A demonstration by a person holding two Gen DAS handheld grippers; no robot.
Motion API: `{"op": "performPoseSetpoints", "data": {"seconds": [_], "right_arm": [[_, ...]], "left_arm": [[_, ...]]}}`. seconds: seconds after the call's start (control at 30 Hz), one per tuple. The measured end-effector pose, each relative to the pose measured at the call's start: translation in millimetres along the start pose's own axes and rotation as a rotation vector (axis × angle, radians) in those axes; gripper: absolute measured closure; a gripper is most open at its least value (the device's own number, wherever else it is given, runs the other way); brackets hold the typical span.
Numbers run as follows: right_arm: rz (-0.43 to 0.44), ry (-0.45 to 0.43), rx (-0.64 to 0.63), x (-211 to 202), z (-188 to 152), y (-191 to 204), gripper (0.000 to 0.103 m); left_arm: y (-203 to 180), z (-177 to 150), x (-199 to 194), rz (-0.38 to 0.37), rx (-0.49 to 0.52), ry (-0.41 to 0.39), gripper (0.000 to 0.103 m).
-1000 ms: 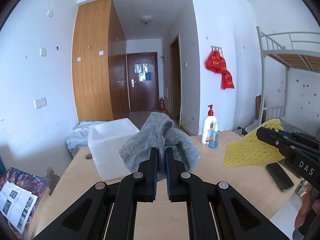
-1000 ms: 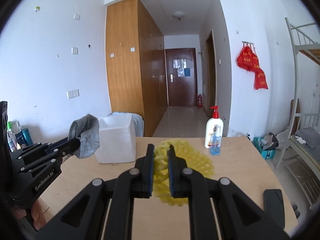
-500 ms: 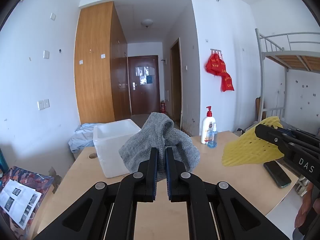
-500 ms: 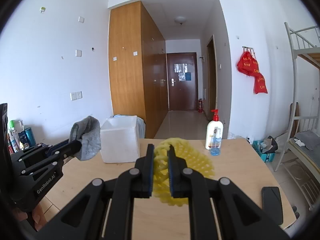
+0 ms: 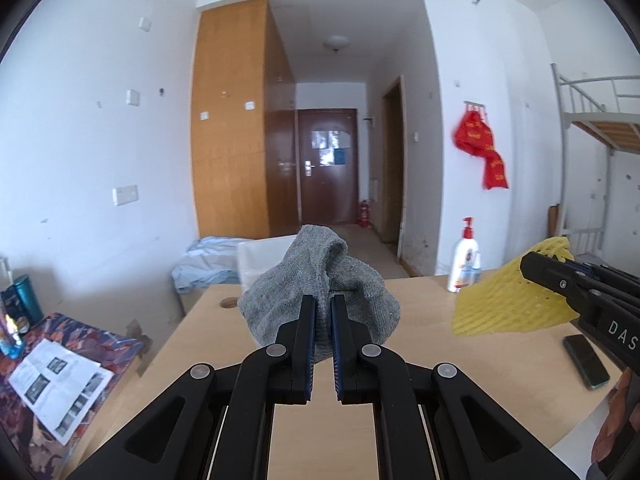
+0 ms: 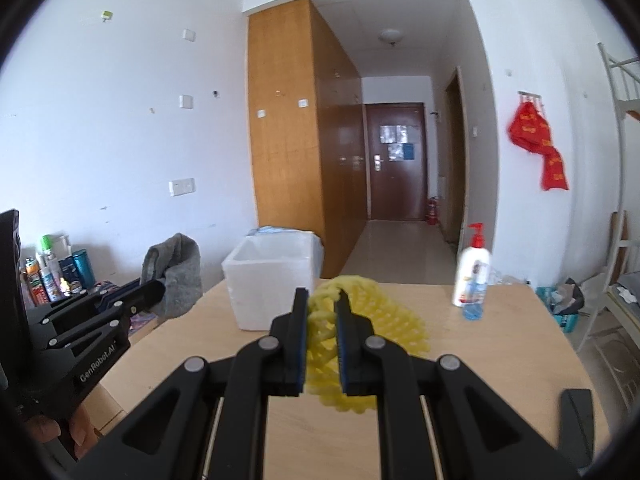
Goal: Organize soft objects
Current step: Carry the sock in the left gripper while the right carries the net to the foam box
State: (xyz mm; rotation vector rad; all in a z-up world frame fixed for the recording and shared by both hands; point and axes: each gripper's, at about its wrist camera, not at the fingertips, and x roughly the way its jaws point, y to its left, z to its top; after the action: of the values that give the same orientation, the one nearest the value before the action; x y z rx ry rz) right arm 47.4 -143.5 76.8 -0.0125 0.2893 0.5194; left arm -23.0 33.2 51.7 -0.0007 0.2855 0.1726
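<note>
My left gripper [image 5: 322,300] is shut on a grey knitted sock [image 5: 296,292] and holds it in the air above the wooden table [image 5: 460,364]. The sock also shows in the right wrist view [image 6: 180,276], left of the box. My right gripper [image 6: 322,296] is shut on a yellow foam net [image 6: 384,320], held above the table; it also shows in the left wrist view [image 5: 508,304] at the right. A white foam box [image 6: 272,280], open on top, stands on the far left part of the table.
A lotion pump bottle [image 6: 474,268] with a small blue bottle beside it stands at the table's far right. A black phone [image 5: 586,366] lies near the right edge. Bottles and a magazine [image 5: 56,384] lie on a low surface left of the table.
Both grippers have drawn back and risen a little with their objects; the box and table look farther away. Both grips are unchanged.
</note>
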Motion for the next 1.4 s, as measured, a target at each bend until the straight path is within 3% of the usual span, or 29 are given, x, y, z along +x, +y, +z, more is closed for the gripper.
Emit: {"op": "performPoseSetpoints", "data": {"seconds": [0.3,0.93,1.4], "right_arm": [[0.097,0.016,-0.034,23.9,6.5,30.1,0.088],[0.134,0.043,-0.045,68.3,21.4,35.0,0.088],[0.147,0.077,-0.081,122.5,43.4,42.5,0.088]], "left_arm": [[32.9,-1.2,2.8,0.076,-0.033,0.011,0.095],[48.3,13.1,47.4,0.096,-0.039,0.038,0.095],[58.4,31.8,107.6,0.079,-0.036,0.065,0.095]]}}
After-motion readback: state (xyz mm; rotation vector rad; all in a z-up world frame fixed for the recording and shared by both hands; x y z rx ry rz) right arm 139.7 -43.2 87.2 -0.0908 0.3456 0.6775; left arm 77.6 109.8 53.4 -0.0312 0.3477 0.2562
